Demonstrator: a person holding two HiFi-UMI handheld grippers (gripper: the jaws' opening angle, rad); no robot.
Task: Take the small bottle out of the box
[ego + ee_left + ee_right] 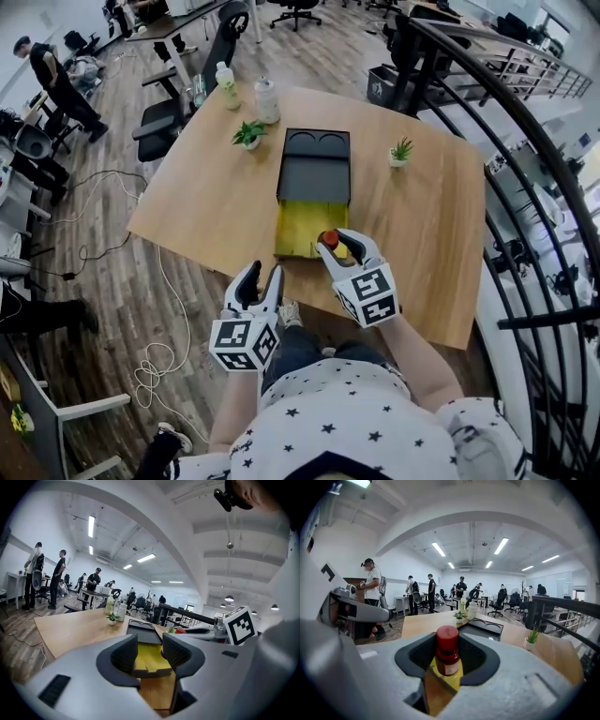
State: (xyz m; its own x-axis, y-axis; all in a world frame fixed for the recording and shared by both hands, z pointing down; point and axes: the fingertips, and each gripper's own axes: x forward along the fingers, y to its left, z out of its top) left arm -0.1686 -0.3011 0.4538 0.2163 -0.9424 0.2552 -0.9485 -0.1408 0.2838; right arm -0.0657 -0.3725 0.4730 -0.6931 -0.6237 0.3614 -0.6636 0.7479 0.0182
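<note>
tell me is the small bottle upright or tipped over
Upright: in the right gripper view the small bottle stands vertical between the right gripper's jaws, red cap on top.

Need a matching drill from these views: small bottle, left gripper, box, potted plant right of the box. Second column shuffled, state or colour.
Column A
1. small bottle
2. left gripper
3. box
4. potted plant right of the box

Column B
a. jaws apart, nothing between them
b. green, standing on the table
c. yellow inside
d. red cap, clamped in the right gripper

Pairs: 1-d, 2-a, 3-c, 4-b
</note>
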